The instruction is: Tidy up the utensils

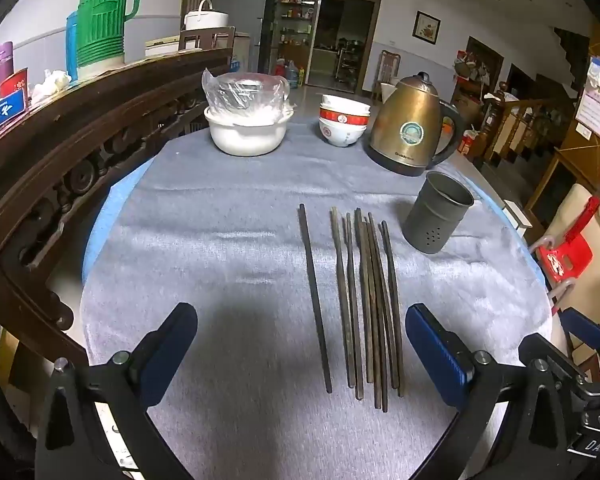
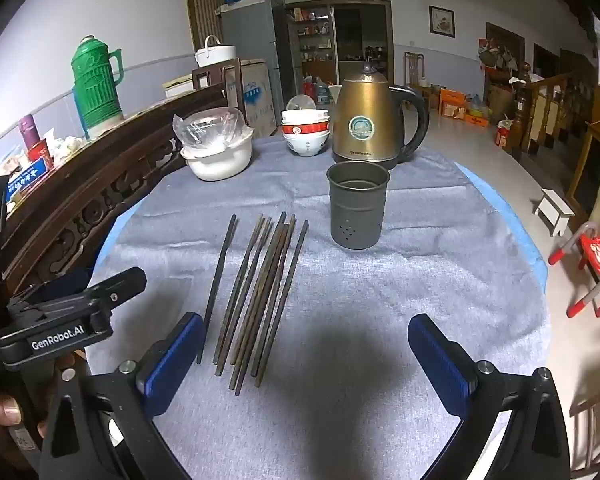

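The bundle of chopsticks (image 1: 370,304) lies so tightly packed that an exact count is hard: about seven overlap there, and one single chopstick (image 1: 315,300) lies apart on their left. They rest on the grey cloth (image 1: 228,264) covering the table, near one upright metal holder (image 1: 438,218). Behind stand one kettle (image 1: 414,124), a stack of bowls (image 1: 343,122) and a plastic-wrapped white pot (image 1: 246,120). Both the left gripper (image 1: 302,354) and the right gripper (image 2: 304,362) hover with fingers wide apart, holding nothing.
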Motion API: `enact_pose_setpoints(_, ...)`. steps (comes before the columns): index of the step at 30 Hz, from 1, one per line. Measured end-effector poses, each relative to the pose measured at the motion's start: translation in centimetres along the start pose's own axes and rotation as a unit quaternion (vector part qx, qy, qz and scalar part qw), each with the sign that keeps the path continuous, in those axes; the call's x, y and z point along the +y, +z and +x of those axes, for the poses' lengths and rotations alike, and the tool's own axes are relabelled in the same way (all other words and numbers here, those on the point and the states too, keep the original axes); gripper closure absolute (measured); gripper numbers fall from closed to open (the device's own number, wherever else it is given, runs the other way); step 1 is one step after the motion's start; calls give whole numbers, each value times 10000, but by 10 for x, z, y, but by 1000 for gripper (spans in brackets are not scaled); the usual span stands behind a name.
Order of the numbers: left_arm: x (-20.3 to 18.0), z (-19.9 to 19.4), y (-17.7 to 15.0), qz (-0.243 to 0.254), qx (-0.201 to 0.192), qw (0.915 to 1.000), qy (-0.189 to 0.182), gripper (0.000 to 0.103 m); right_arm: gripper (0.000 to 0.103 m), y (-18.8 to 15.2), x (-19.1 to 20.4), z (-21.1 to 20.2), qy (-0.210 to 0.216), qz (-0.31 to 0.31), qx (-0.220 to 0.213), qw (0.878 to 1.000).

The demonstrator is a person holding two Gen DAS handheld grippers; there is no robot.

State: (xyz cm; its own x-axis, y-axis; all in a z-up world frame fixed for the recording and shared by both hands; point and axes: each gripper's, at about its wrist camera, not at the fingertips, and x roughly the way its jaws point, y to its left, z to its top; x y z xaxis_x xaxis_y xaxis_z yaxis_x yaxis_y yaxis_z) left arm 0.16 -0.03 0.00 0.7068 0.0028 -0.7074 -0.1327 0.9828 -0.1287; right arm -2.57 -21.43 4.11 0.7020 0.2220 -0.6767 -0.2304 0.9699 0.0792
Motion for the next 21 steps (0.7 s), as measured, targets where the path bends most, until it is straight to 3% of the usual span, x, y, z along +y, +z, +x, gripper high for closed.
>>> enact_pose_setpoints(21,2,3,-7,-32,16,9999,-97,0,0,-2,3,7,29,39,154,9999)
